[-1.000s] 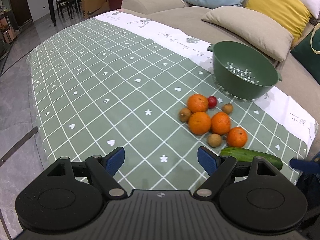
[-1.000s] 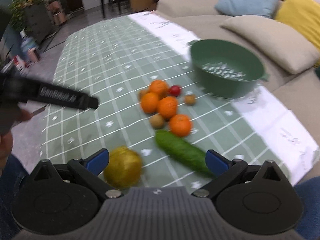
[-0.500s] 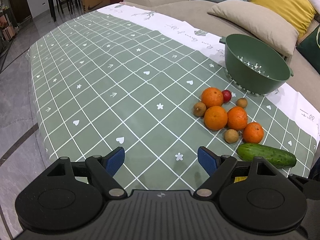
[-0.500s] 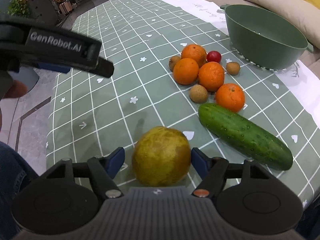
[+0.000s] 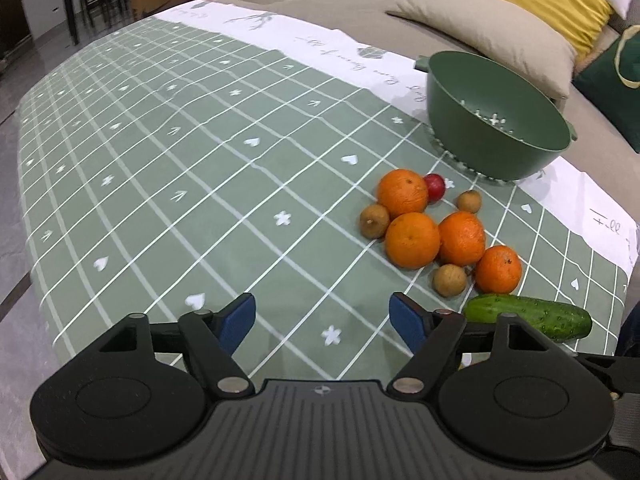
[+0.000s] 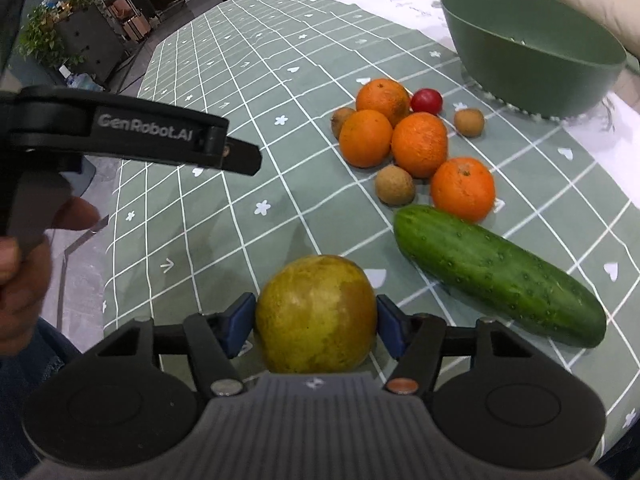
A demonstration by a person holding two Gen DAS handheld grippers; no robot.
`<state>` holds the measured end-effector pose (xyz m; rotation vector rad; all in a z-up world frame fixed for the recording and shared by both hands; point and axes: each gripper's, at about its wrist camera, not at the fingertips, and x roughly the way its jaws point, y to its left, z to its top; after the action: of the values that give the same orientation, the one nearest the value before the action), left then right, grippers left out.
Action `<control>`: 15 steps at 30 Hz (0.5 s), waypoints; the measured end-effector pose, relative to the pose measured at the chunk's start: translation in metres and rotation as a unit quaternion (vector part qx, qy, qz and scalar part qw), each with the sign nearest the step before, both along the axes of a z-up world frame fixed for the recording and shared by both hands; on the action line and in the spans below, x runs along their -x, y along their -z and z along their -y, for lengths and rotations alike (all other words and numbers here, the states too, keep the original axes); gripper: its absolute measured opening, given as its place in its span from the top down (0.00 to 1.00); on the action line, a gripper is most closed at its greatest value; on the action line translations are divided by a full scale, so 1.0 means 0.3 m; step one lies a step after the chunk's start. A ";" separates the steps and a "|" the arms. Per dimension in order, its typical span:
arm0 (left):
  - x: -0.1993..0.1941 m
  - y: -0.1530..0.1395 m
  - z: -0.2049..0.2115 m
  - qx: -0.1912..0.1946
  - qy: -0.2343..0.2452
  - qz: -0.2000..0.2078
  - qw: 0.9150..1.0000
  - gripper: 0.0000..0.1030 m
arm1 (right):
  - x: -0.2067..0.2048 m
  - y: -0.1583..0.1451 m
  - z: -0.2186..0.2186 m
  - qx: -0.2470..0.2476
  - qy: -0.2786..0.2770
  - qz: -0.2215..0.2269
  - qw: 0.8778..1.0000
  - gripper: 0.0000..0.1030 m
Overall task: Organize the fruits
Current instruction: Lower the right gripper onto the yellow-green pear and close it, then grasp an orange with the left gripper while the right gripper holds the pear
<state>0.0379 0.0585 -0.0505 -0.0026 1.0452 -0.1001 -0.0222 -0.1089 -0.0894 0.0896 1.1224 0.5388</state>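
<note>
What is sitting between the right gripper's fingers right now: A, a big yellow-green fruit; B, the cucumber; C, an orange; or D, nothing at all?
A: in the right wrist view the right gripper, which has just been closing, has its blue pads against both sides of the big yellow-green fruit, while the cucumber and the oranges lie apart on the tablecloth.
</note>
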 end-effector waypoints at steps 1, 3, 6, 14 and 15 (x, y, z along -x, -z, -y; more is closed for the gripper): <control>-0.008 0.005 0.007 0.001 0.008 0.001 1.000 0.17 | 0.002 -0.001 0.010 0.002 0.000 -0.001 1.000 0.41; -0.023 0.012 0.029 0.008 0.032 0.006 0.999 0.18 | 0.007 -0.004 0.033 0.004 0.002 -0.003 1.000 0.41; -0.041 0.022 0.063 0.026 0.061 0.011 0.998 0.18 | 0.011 -0.011 0.073 0.007 0.007 -0.002 1.000 0.41; -0.115 0.078 0.113 0.076 0.073 0.012 0.994 0.19 | 0.005 -0.004 0.170 0.009 0.024 -0.011 1.000 0.41; -0.124 0.086 0.115 0.078 0.070 0.013 0.994 0.20 | 0.002 0.001 0.180 0.009 0.027 -0.014 0.999 0.41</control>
<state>0.0751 0.0239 -0.0762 -0.0699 1.0094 -0.3093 -0.0226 -0.1629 -0.0896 0.1132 1.1493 0.4805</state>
